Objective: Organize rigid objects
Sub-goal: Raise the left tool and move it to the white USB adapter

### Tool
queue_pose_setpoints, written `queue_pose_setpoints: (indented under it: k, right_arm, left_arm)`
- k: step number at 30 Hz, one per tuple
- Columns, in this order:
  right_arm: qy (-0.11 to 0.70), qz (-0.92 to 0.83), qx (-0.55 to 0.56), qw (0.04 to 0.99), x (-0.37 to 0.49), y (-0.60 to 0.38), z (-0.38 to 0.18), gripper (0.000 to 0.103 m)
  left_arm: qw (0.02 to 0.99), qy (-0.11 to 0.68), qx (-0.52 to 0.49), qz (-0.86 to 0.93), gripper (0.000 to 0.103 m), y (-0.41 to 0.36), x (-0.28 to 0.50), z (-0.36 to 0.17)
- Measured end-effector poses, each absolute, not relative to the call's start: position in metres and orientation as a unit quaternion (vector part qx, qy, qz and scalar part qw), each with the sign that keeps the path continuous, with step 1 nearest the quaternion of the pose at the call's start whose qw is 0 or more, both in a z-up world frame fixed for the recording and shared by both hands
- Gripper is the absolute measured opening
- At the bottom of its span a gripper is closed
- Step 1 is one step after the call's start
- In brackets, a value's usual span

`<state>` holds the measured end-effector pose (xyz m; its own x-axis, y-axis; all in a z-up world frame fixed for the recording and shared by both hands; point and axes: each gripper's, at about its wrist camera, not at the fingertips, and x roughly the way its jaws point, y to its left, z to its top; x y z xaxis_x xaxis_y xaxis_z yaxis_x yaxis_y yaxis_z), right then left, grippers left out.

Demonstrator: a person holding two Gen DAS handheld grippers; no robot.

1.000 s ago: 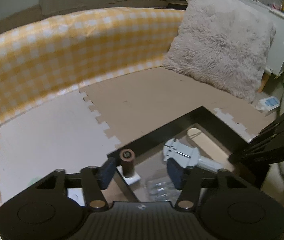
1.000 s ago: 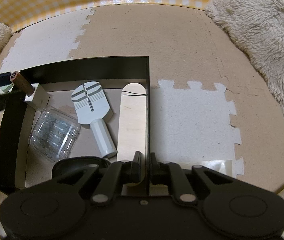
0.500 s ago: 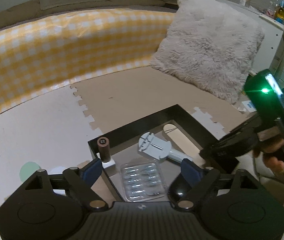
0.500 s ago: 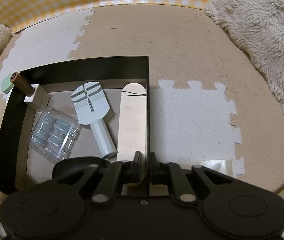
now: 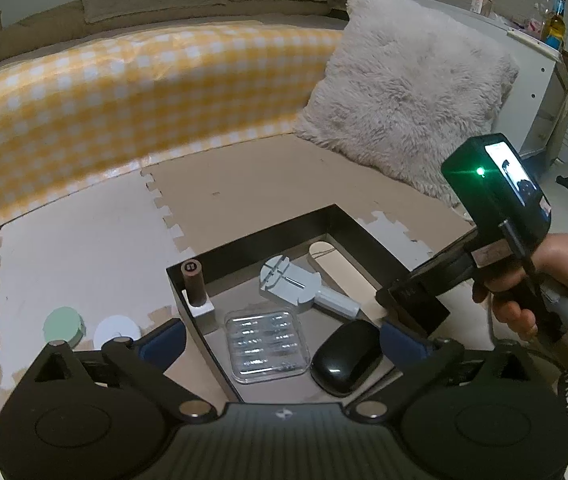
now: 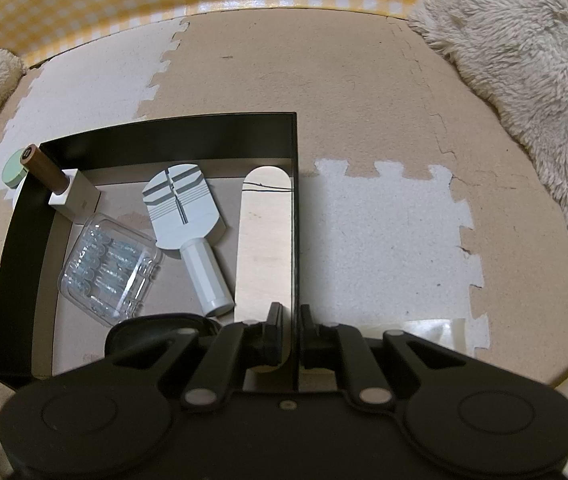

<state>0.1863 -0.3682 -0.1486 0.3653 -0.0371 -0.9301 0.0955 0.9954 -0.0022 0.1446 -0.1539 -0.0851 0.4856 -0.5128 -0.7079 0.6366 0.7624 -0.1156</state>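
1. The black tray (image 6: 23,240) sits on the foam floor mat (image 6: 364,100); our right claw (image 6: 292,332) is clamped shut on its right wall, steadying it as before.
2. Inside lie the wooden board (image 6: 263,240), grey tool (image 6: 183,208), clear case (image 6: 109,268) and black mouse (image 5: 346,360).
3. The brown cylinder (image 5: 193,284) now stands upright on its white block in the tray's far left corner, released.
4. Our left claw (image 5: 279,344) has backed away, its jaws opening wide and empty.
5. Green and white discs (image 5: 63,326) remain outside, likely next.
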Motion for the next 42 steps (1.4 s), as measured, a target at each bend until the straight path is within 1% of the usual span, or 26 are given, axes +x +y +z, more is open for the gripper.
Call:
queue_pose_setpoints:
  k: [7, 19, 31, 35, 42]
  right_arm:
    - [0.562, -0.042, 0.043, 0.825, 0.186, -0.374, -0.149, 0.007]
    - [0.558, -0.043, 0.057, 0.827, 0.185, -0.378, -0.150, 0.007]
    - [0.557, -0.046, 0.064, 0.827, 0.184, -0.378, -0.150, 0.008]
    - [0.558, -0.046, 0.058, 0.827, 0.184, -0.376, -0.150, 0.007]
    - [0.558, -0.046, 0.056, 0.827, 0.184, -0.375, -0.150, 0.008]
  left_arm:
    - [0.858, 0.386, 0.077, -0.328, 0.103, -0.151, 0.138, -0.085]
    - [0.872, 0.375, 0.019, -0.315, 0.103, -0.118, 0.137, -0.077]
    - [0.909, 0.366, -0.021, -0.198, 0.103, -0.056, 0.168, -0.062]
    - [0.905, 0.391, -0.052, -0.158, 0.103, -0.038, 0.181, -0.073]
    - [0.883, 0.454, -0.101, -0.066, 0.103, -0.016, 0.199, -0.114]
